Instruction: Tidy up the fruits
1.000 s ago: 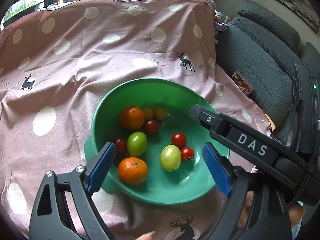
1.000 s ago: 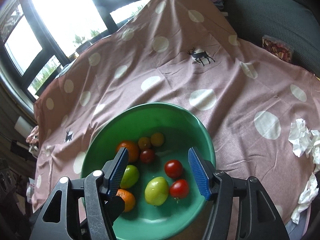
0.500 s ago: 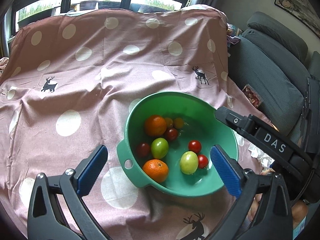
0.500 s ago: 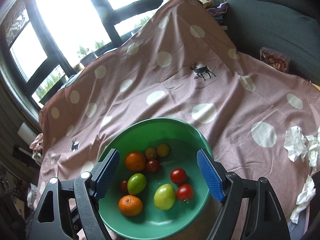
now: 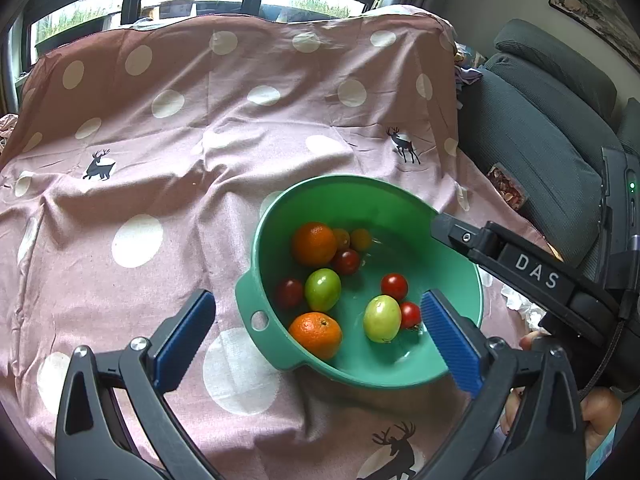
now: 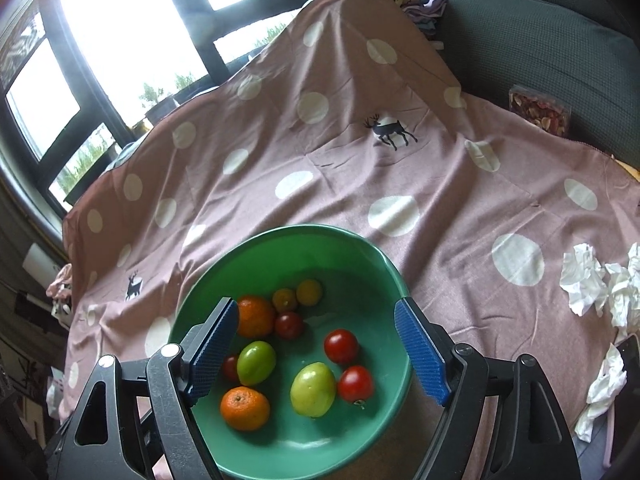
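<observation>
A green bowl [image 5: 448, 240] sits on a pink polka-dot cloth [image 5: 200, 152] and also shows in the right wrist view [image 6: 384, 276]. It holds two oranges [image 5: 314, 243] [image 5: 316, 334], two green fruits [image 5: 323, 289] [image 5: 382, 318], several red tomatoes [image 5: 394, 286] and two small yellow-orange ones [image 5: 360, 239]. My left gripper [image 5: 316, 340] is open and empty, above the bowl's near left side. My right gripper [image 6: 316, 354] is open and empty above the bowl; its body shows in the left wrist view [image 5: 532, 276].
Crumpled white tissues [image 6: 592, 280] lie on the cloth to the right of the bowl. A dark grey sofa [image 5: 552, 128] stands at the right with a small packet [image 5: 506, 190] beside it. Windows are behind the cloth's far edge.
Both grippers have pulled back and up from the bowl, so it looks smaller and further off. The left gripper has shifted left. Both jaws have opened wider.
</observation>
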A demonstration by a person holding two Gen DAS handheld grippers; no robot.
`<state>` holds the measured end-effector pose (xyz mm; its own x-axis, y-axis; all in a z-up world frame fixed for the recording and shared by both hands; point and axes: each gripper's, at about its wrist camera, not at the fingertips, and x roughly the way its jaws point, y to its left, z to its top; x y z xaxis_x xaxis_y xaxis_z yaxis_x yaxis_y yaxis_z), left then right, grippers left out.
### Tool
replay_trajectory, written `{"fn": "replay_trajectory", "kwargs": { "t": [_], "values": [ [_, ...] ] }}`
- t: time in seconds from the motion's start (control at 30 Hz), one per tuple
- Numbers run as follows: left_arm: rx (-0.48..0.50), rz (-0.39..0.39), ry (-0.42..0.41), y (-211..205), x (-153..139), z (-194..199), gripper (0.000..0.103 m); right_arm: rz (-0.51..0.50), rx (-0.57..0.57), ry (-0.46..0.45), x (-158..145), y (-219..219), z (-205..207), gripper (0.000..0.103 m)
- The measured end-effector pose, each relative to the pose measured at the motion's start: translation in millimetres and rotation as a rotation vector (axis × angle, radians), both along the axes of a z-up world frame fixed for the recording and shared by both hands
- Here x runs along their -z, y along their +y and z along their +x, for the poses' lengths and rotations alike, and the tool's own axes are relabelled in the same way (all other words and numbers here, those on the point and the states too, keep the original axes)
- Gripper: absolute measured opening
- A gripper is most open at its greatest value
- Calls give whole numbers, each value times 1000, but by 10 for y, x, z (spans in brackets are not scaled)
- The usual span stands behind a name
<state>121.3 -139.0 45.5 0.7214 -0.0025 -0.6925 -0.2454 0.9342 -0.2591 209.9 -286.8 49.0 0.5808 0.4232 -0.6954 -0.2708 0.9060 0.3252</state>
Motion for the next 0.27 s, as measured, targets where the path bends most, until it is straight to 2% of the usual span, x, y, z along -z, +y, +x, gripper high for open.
{"fn": "replay_trajectory", "kwargs": {
  "t": [0.27],
  "values": [
    [-9,-10,-16,27,-20,-28,103,-6,5,10,29,-8,22,81]
  ]
}}
